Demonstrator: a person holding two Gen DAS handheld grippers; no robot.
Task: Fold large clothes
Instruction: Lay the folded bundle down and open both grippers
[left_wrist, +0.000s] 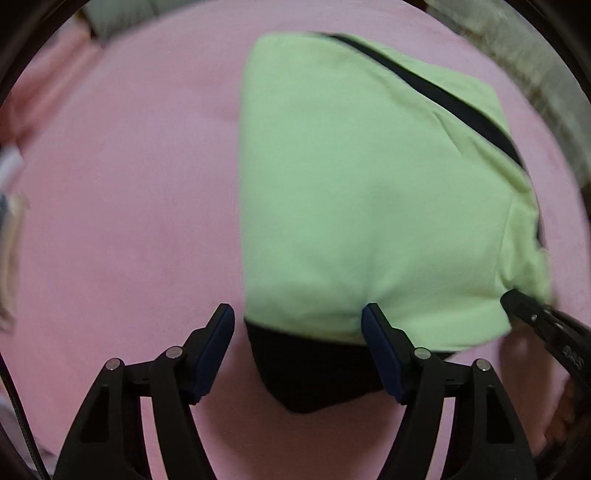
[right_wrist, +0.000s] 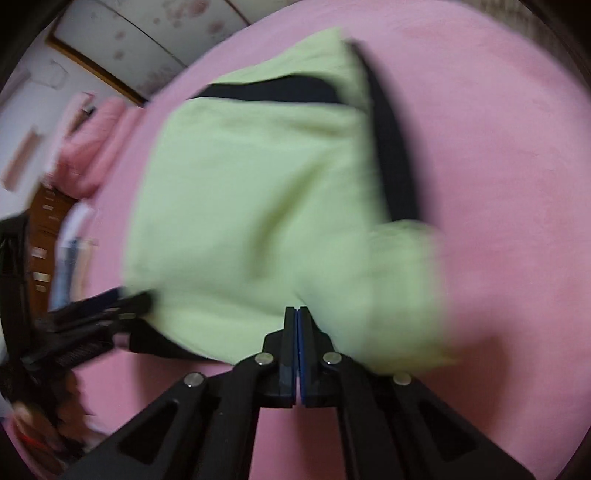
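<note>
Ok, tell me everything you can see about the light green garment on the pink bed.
The light green garment looks like soft cotton with black trim: a black band along its far edge and black fabric showing at the near end. It lies partly folded on the pink bed cover. The right gripper, shut, pinches its near edge. The left gripper stands open over the near black corner.

Left wrist view looks steeply down, close over the near edge of the pink bed (left_wrist: 122, 192). Right wrist view, blurred, tilts more forward, catching room at left. Both share the green garment (left_wrist: 369, 203) and each other's gripper.
</note>
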